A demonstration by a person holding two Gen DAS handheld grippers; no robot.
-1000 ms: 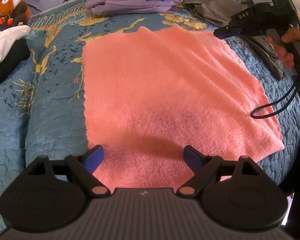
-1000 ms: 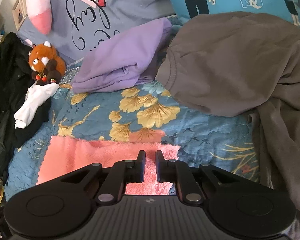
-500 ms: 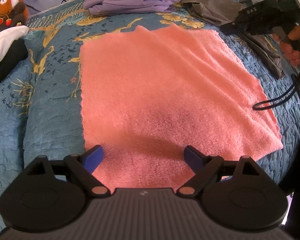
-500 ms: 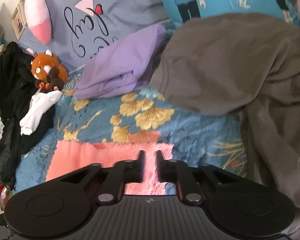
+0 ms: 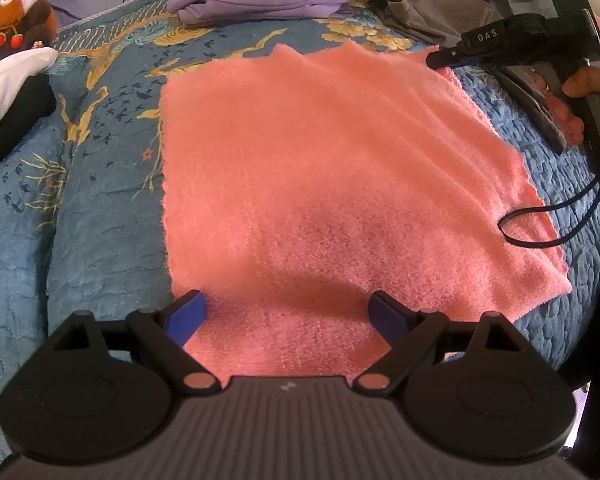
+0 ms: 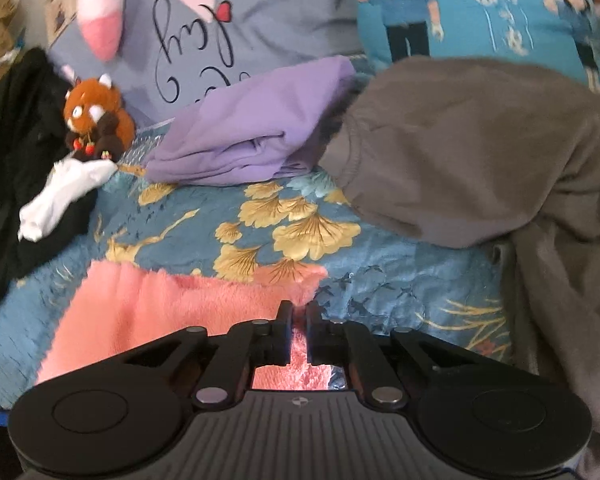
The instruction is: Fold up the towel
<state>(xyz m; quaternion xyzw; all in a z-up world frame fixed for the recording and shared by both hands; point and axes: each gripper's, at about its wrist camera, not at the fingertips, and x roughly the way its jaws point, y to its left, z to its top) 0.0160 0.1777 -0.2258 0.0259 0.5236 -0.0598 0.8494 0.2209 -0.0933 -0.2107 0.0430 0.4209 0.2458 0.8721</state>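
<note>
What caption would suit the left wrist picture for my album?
Open left gripper poised over the near edge of a pink towel spread on a blue quilt, right gripper at its far corner.

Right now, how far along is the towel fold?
Done: the pink towel lies spread flat on the blue quilt, with no fold in it. In hand: the right gripper is shut on the towel's far corner. The left gripper is open over the near edge, gripping nothing. Left: every fold.

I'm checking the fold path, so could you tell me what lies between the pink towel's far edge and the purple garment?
Only bare quilt, its gold flower print, separates the pink towel from the purple garment, shown in the right wrist view.
</note>
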